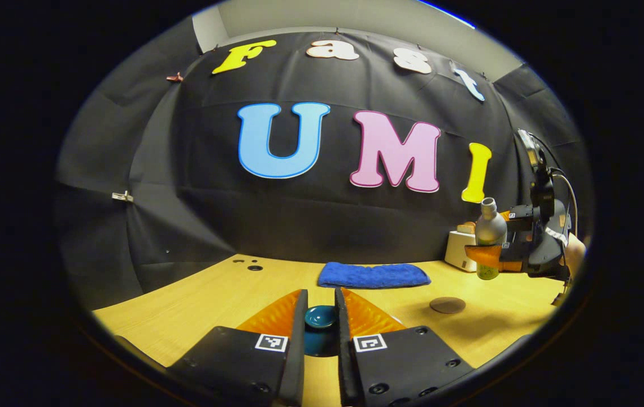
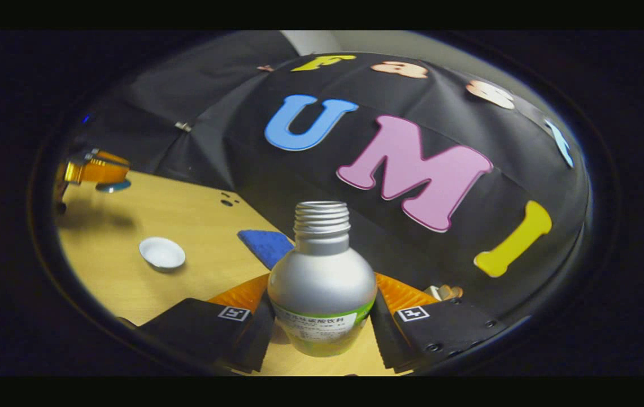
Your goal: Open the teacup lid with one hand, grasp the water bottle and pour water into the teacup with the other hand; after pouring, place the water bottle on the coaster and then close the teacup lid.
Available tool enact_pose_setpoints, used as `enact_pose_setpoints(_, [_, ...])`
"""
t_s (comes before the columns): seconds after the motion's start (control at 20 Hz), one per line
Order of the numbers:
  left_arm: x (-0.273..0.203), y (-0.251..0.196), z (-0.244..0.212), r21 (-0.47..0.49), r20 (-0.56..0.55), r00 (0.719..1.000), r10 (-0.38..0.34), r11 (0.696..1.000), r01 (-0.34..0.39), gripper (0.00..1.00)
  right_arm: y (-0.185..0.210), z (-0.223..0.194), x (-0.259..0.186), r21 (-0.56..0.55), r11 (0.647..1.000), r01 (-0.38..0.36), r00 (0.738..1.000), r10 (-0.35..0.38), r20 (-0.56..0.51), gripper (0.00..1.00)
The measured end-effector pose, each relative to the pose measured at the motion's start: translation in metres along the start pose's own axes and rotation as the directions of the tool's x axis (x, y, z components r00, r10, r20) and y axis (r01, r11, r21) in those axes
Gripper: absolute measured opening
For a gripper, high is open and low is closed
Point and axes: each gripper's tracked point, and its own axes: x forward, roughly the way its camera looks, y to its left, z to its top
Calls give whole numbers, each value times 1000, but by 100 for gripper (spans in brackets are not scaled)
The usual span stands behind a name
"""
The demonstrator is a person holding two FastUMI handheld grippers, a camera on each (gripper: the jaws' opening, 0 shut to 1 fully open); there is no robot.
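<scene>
left tool (image 1: 320, 316) pinching teacup lid (image 1: 321, 316), right tool (image 2: 322, 316) clamping water bottle (image 2: 322, 282)

Folded towel (image 1: 374, 275) laid on the table (image 1: 198, 305) against the back wall; coaster (image 1: 447, 305) set right of the towel and nearer; toaster (image 1: 460, 249) placed farther right of the towel; teacup (image 2: 162, 252) stood left of the towel, nearer

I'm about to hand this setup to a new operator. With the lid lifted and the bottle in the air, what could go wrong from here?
1. The water bottle has no cap and is held aloft by the right gripper; tilting it early could spill on the table.
2. The teacup is small and low, so the pour may miss it.
3. The left gripper pinches only the lid; it might slip out.
</scene>
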Motion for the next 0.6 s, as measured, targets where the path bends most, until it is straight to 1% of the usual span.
enact_pose_setpoints(0.05, [3, -7, -1, -1, -1, 1000, -15, 1000, 15, 28, -6, 1, -4, 72, 997, 2, 1000, -3, 10, 78])
enact_pose_setpoints(0.15, [8, -20, -5, -14, -8, 999, -46, 999, 46, 28, -17, 2, -8, 219, 976, 4, 999, -11, 31, 78])
enact_pose_setpoints(0.3, [15, -29, -15, -10, -32, 997, -72, 997, 72, 28, -31, -2, -9, 358, 933, 27, 996, -54, 66, 79])
enact_pose_setpoints(0.35, [17, -31, -15, -2, -33, 997, -76, 997, 76, 28, -31, -5, -7, 399, 917, 16, 996, -49, 74, 79])
enact_pose_setpoints(0.4, [18, -32, -14, 4, -32, 996, -78, 997, 78, 30, -26, -11, -3, 446, 895, -9, 997, -26, 72, 78])
enact_pose_setpoints(0.5, [22, -33, -14, 17, -25, 996, -83, 996, 84, 30, -13, -27, 6, 516, 854, -65, 998, 44, 54, 78])
enact_pose_setpoints(0.55, [24, -32, -14, 18, -26, 996, -82, 996, 82, 30, -12, -38, 12, 529, 846, -64, 998, 45, 49, 79])
enact_pose_setpoints(0.6, [26, -31, -15, 16, -26, 996, -80, 997, 80, 28, -15, -48, 19, 523, 851, -49, 999, 30, 45, 79])
